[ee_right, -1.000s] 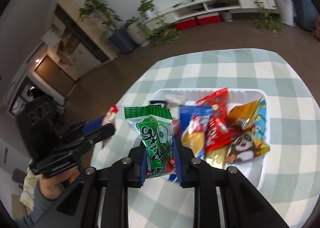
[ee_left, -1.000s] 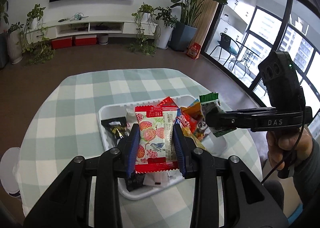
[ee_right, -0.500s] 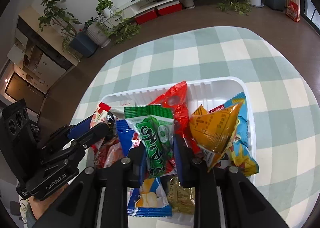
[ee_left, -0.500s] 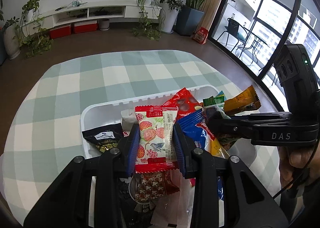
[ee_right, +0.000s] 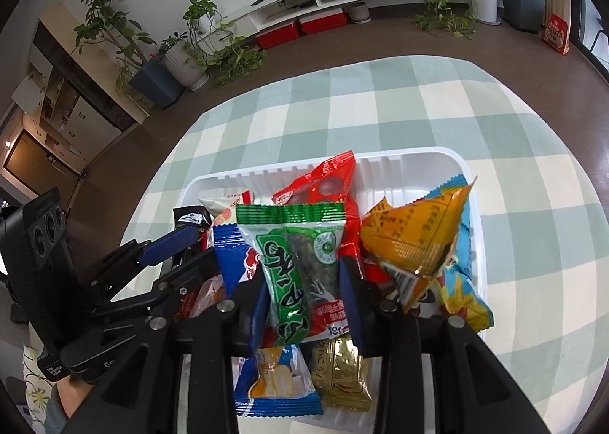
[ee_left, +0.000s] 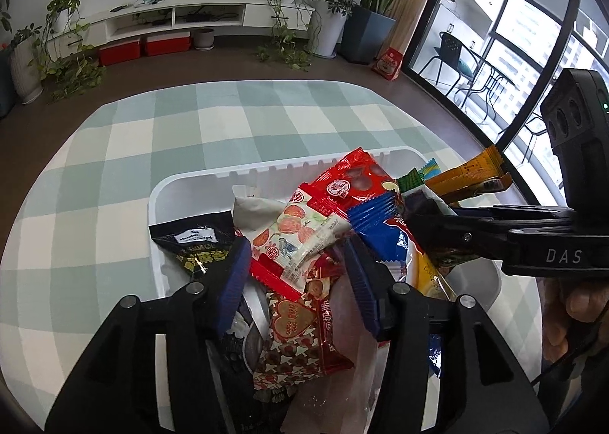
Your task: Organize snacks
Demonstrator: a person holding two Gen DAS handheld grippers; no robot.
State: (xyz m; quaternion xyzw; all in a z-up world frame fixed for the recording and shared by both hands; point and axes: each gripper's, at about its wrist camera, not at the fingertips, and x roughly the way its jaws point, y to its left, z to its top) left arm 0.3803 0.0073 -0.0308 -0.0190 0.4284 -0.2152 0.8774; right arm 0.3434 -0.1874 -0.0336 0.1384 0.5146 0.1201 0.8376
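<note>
1. A white tray point(ee_left: 182, 182) heaped with snack packets sits on the checked worktop point(ee_left: 114, 152).
2. The left gripper point(ee_left: 295, 281) hangs over the tray's near side, its jaws opening. The red-and-white packet point(ee_left: 297, 240) lies tilted between them on the pile, and the pads stand clear of it.
3. The right gripper point(ee_right: 304, 304) is over the tray too, jaws opening around the upright green packet point(ee_right: 300, 262); whether the pads touch it, I cannot tell.
4. An orange packet point(ee_right: 415, 240) leans just beside the green one.
</note>
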